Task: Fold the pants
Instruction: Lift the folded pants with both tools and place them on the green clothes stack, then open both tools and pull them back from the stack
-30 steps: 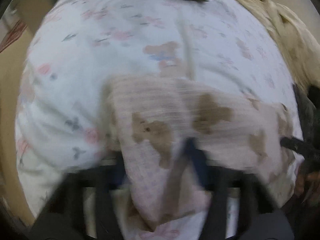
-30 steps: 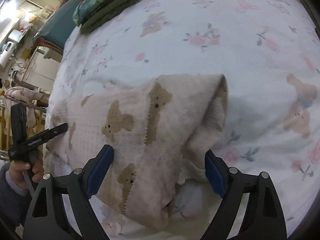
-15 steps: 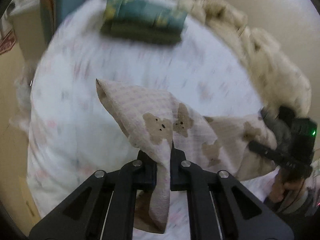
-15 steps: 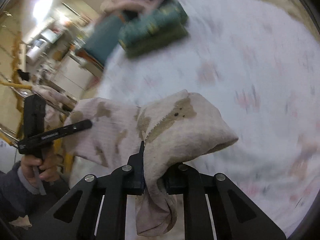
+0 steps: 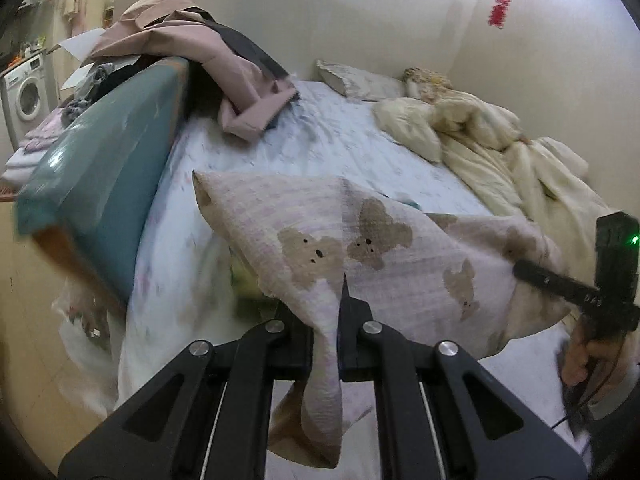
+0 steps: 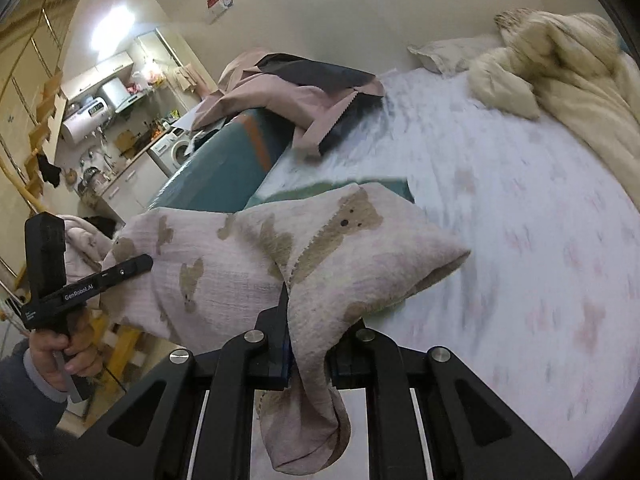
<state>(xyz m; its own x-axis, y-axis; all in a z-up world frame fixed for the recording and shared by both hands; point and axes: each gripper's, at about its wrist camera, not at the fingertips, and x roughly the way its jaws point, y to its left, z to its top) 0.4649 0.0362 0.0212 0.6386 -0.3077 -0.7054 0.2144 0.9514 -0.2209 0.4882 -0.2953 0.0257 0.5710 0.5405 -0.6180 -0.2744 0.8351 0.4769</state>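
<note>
The pants (image 5: 360,236) are pale pink checked cloth with brown bear prints, held up in the air over the bed. My left gripper (image 5: 326,320) is shut on one end of them, with cloth hanging down between the fingers. My right gripper (image 6: 308,332) is shut on the other end (image 6: 320,248), and a bunch of cloth droops below it. Each gripper shows in the other's view: the right one (image 5: 560,284) at the right edge, the left one (image 6: 96,280) at the left edge. The pants stretch loosely between them.
The bed (image 6: 520,208) has a white floral sheet. A cream duvet (image 5: 480,136) is heaped at the far right. A teal sofa back (image 5: 100,168) runs along the left side, with pink clothes (image 5: 224,64) draped on it. A kitchen area with a washing machine (image 5: 24,96) lies beyond.
Both grippers have shut on the pants and lifted them off the sheet. The views have tilted up from the bed surface to the room.
</note>
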